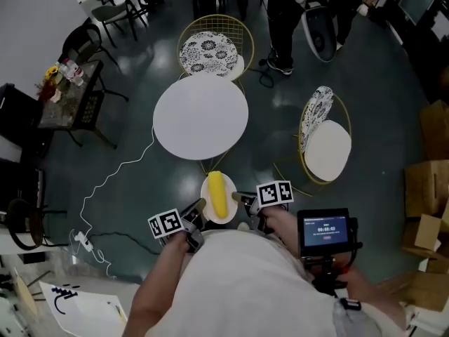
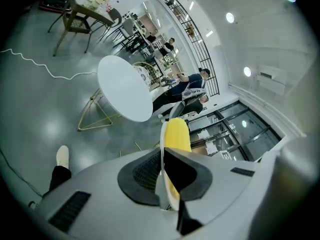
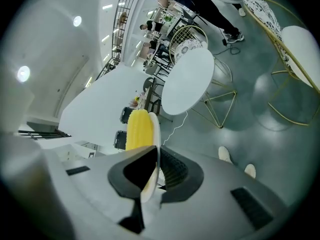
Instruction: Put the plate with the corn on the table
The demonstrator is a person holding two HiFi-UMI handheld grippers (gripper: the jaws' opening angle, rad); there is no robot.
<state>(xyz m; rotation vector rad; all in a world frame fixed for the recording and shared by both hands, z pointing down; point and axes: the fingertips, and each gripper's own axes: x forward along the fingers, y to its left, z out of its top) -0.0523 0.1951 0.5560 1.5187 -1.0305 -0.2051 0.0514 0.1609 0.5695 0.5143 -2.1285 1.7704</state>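
A small white plate (image 1: 208, 192) carrying a yellow corn cob (image 1: 218, 192) hangs in the air just short of the round white table (image 1: 200, 115). My left gripper (image 1: 196, 212) is shut on the plate's left rim and my right gripper (image 1: 245, 202) is shut on its right rim. In the left gripper view the plate's edge (image 2: 162, 149) runs between the jaws with the corn cob (image 2: 176, 134) beyond them. The right gripper view shows the plate's rim (image 3: 155, 134) pinched the same way, the corn cob (image 3: 138, 129) to its left, and the table (image 3: 187, 81) ahead.
A gold wire chair with a patterned cushion (image 1: 208, 52) stands behind the table. Another gold chair with a round white seat (image 1: 325, 149) is to the right. A white cable (image 1: 116, 174) snakes over the dark floor at left. Cardboard boxes (image 1: 426, 209) sit far right. People stand at the back.
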